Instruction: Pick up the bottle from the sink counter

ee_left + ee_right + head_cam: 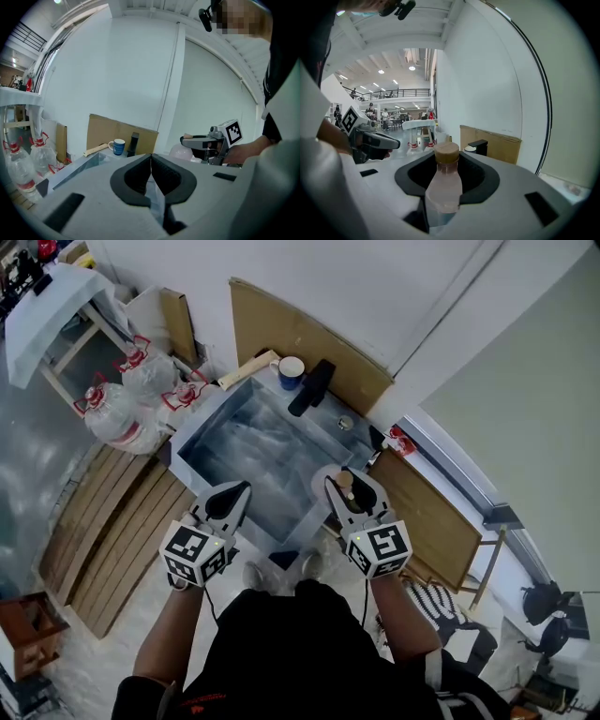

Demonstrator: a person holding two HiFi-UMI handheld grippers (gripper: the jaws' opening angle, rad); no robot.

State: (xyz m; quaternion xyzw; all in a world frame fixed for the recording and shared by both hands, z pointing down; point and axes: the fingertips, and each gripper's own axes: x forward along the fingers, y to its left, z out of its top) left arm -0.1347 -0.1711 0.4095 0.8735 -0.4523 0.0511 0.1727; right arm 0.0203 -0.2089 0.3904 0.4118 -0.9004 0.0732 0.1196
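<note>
My right gripper (349,491) is shut on a pale pink bottle (444,187) with a tan cap (446,152); the bottle stands upright between the black pads. From the head view the cap (345,480) shows between the jaws, over the right edge of the sink counter (323,423). My left gripper (225,505) hangs over the sink's near left corner, its jaws shut and nothing between them (151,176). The right gripper (208,142) also appears in the left gripper view at the right.
A steel sink basin (251,460) fills the counter. A blue mug (291,371) and a black faucet (311,387) stand at the back, with cardboard (309,343) against the wall. Several large water bottles (136,399) sit on the left, above a wooden pallet (112,531).
</note>
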